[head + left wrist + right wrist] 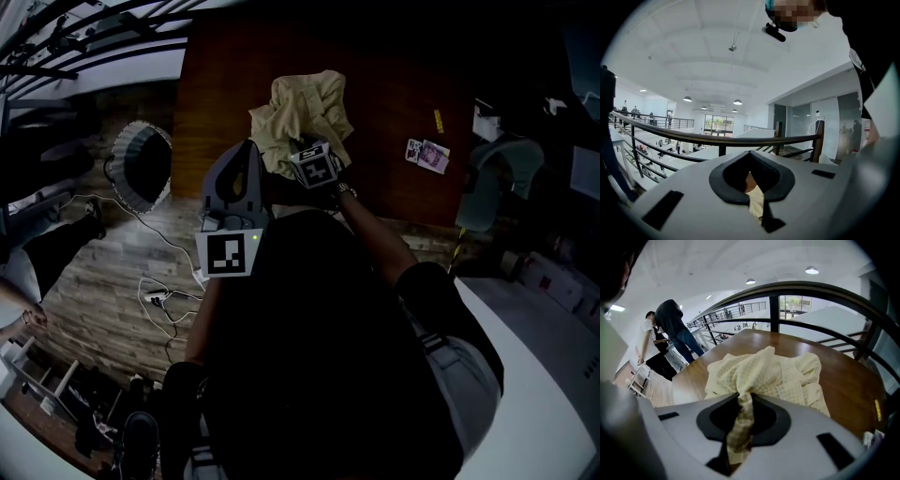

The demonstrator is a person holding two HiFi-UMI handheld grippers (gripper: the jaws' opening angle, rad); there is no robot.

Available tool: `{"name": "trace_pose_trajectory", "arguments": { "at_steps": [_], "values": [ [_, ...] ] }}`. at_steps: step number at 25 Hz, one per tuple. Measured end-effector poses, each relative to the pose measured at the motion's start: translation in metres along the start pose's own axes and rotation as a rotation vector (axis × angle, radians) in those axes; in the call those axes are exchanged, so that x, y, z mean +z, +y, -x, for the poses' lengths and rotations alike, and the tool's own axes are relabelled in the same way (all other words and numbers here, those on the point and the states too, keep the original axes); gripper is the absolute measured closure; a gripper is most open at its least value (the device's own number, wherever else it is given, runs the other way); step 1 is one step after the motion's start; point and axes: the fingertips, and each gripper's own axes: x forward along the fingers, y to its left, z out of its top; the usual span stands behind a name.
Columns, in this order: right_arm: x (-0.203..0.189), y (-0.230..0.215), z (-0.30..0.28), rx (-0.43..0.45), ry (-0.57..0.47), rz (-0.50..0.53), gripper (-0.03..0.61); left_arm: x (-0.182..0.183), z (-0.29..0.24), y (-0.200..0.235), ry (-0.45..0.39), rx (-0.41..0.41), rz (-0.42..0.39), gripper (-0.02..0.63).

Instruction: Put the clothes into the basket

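Note:
A crumpled pale yellow checked garment [305, 117] lies on the brown table [394, 94], near its front edge. My right gripper [302, 152] points steeply down at the garment's near side. In the right gripper view its jaws are shut on a pinched fold of the garment [778, 373], which runs down through the gripper [743, 404]. My left gripper [246, 155] is held level in front of the table edge, left of the garment, with its jaws together and nothing gripped. In the left gripper view a sliver of cream cloth shows through the slit of that gripper [754, 185]. The round basket [127, 141] stands on the floor left of the table.
A small printed card [427, 155] and a yellow strip [438, 120] lie on the table's right part. White cables [159, 291] trail over the wooden floor below the basket. A dark railing [811, 291] runs behind the table. Two people [670, 329] stand far left.

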Motion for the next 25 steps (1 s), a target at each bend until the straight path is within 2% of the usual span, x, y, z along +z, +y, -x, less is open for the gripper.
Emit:
{"name": "trace_pose_trajectory", "arguments": {
  "at_steps": [11,17,25],
  "values": [
    [0.045,-0.011,0.060,-0.043,-0.183,-0.062,0.509,0.002,0.002,-0.002,-0.022,-0.012,0.000,0.601],
    [0.084,-0.010,0.101,-0.058,-0.320,-0.067,0.509,0.002,0.004,-0.003,-0.033,-0.018,0.015,0.601],
    [0.133,0.003,0.156,-0.068,-0.497,-0.003,0.510,0.007,0.005,0.003,-0.055,-0.009,0.017,0.601]
  ]
}}
